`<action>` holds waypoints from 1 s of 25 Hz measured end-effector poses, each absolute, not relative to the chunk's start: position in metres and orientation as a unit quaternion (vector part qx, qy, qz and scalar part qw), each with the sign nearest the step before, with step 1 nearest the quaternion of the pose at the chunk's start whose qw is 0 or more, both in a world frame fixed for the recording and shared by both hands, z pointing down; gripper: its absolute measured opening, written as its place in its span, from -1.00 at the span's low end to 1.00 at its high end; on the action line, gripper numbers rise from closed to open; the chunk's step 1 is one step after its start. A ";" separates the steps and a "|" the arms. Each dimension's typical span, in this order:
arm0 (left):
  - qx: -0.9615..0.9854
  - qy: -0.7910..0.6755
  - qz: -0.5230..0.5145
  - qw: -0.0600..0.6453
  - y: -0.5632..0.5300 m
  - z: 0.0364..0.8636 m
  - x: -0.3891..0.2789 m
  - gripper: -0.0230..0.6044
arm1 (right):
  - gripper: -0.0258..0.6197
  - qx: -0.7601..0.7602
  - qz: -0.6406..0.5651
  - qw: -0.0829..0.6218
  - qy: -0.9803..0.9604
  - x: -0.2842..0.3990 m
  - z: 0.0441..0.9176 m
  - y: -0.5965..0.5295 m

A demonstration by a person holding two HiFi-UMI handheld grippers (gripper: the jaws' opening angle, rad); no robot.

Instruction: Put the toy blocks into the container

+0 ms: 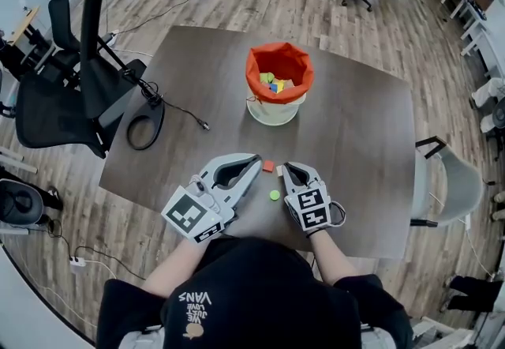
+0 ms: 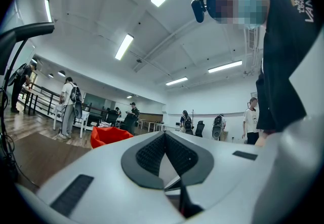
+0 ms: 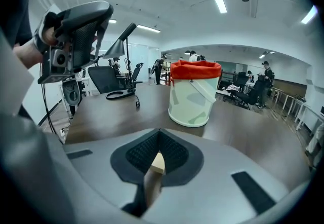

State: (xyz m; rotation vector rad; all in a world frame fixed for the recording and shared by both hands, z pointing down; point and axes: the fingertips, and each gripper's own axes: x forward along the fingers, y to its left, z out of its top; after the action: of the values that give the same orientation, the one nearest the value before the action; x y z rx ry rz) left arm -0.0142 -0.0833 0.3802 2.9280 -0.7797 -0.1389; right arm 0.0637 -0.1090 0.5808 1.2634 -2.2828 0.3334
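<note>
Tan block (image 3: 157, 163) — pinched between right tongs (image 3: 159, 135).

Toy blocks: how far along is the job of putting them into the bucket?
Done: several blocks already lie in the bucket. In hand: the right tongs are shut on a pale wooden block; the left tongs are shut and empty. Left: a red block and a green block on the table.

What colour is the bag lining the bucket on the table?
The bag is orange-red, clearest in the head view.
</note>
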 end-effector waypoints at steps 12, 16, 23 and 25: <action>0.963 -0.261 -0.043 0.055 -0.083 0.381 -0.020 -0.89 | -0.86 0.441 0.149 0.309 -0.829 0.060 0.624 -0.109; 0.963 -0.262 -0.041 0.056 -0.084 0.382 -0.021 -0.89 | -0.86 0.436 0.163 0.320 -0.825 0.057 0.634 -0.108; 0.963 -0.261 -0.042 0.059 -0.085 0.382 -0.022 -0.89 | -0.36 0.435 0.191 0.324 -0.818 0.055 0.646 -0.108; 0.962 -0.262 -0.042 0.059 -0.085 0.382 -0.023 -0.89 | -0.36 0.432 0.198 0.331 -0.815 0.054 0.650 -0.107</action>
State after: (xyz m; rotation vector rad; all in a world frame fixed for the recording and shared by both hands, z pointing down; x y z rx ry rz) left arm -0.0227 -0.0853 0.3823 2.9150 -0.7924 -0.1259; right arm 0.0542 -0.1072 0.6499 1.1303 -2.1317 0.5166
